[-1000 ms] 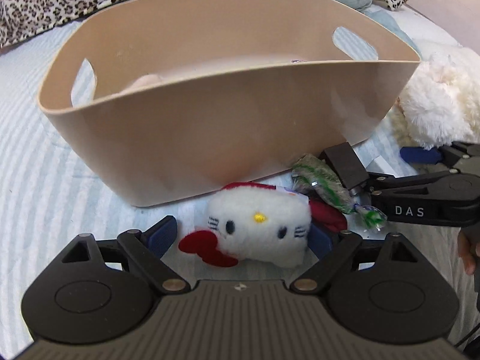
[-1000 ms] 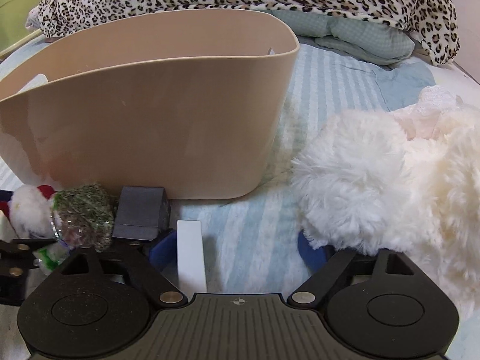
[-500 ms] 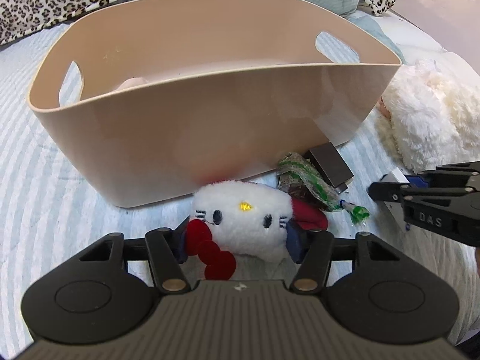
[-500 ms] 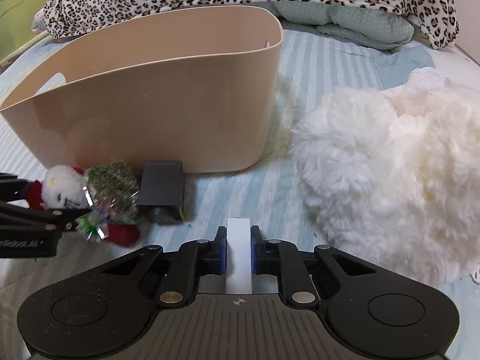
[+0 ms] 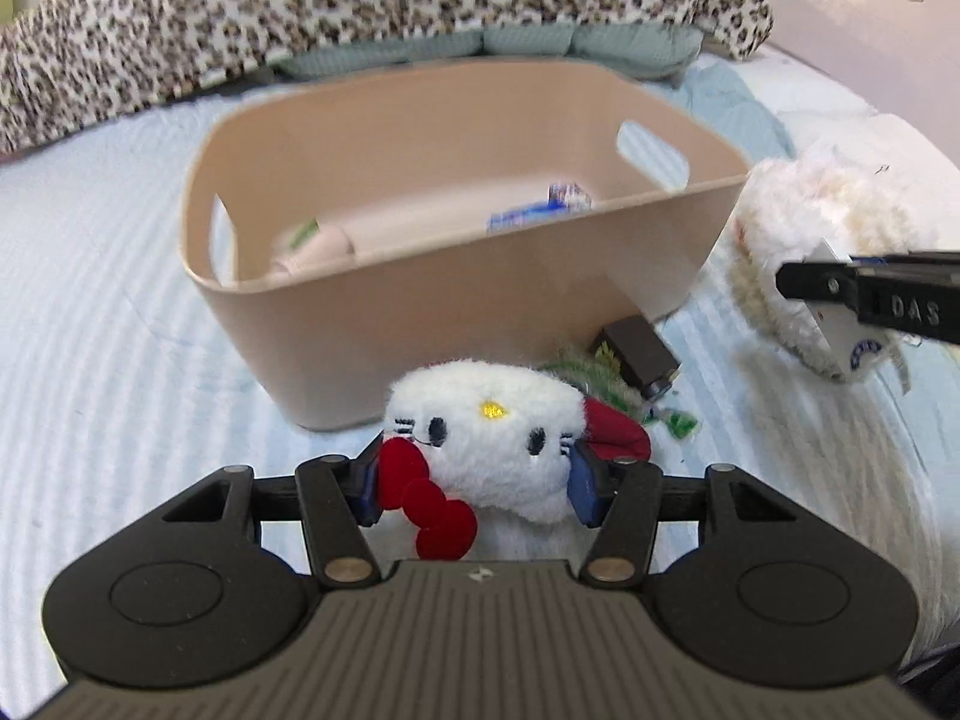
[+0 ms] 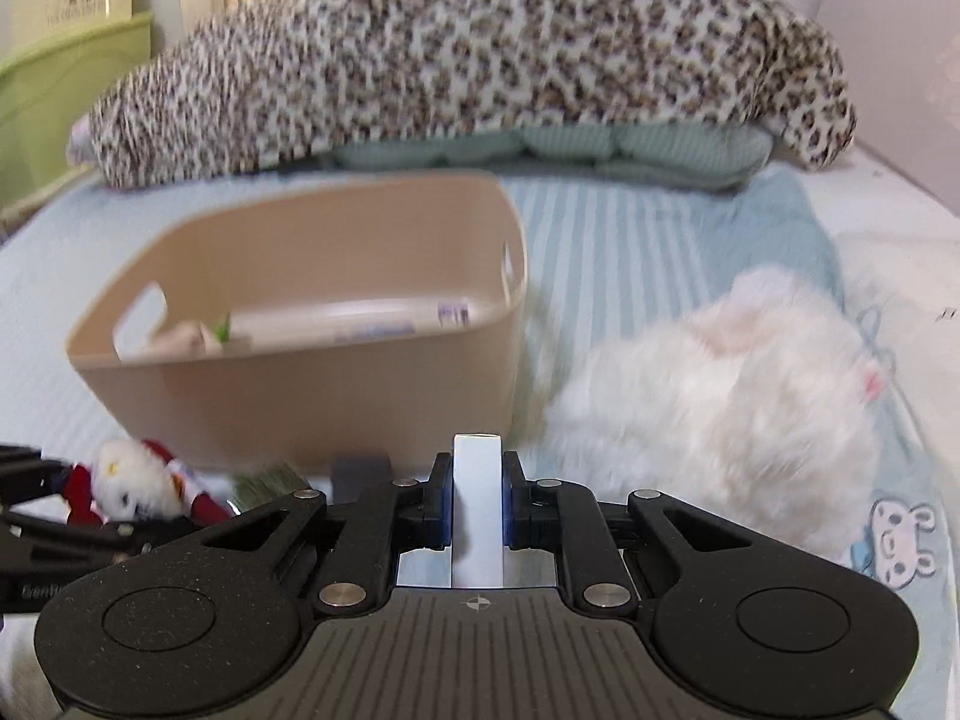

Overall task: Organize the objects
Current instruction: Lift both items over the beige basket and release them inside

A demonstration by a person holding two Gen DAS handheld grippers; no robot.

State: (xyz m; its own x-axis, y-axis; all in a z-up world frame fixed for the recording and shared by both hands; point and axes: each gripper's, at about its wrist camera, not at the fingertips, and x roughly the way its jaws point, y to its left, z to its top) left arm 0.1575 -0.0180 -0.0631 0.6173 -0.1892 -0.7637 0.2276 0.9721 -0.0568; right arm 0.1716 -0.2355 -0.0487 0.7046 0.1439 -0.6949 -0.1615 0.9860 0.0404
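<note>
My left gripper (image 5: pixel 474 480) is shut on a white Hello Kitty plush (image 5: pixel 489 429) with a red bow and holds it lifted in front of the beige bin (image 5: pixel 456 300). My right gripper (image 6: pixel 477 495) is shut on a thin white box (image 6: pixel 477 492), raised to the right of the bin (image 6: pixel 312 402). The plush also shows at the left of the right wrist view (image 6: pixel 135 483). The white box shows at the right of the left wrist view (image 5: pixel 843 330). The bin holds a cream tube (image 5: pixel 336 243) and a blue-and-white packet (image 5: pixel 540 210).
A dark small box (image 5: pixel 639 348) and a green foil wrapper (image 5: pixel 591 375) lie on the striped bedsheet by the bin's front. A fluffy white plush (image 6: pixel 714 414) lies to the right. A leopard-print blanket (image 6: pixel 468 54) and a green pillow (image 6: pixel 552 144) lie behind the bin.
Both grippers closed, the left on the Hello Kitty plush and the right on the white box. Both then rose and pulled back, so the bin's inside now shows.
</note>
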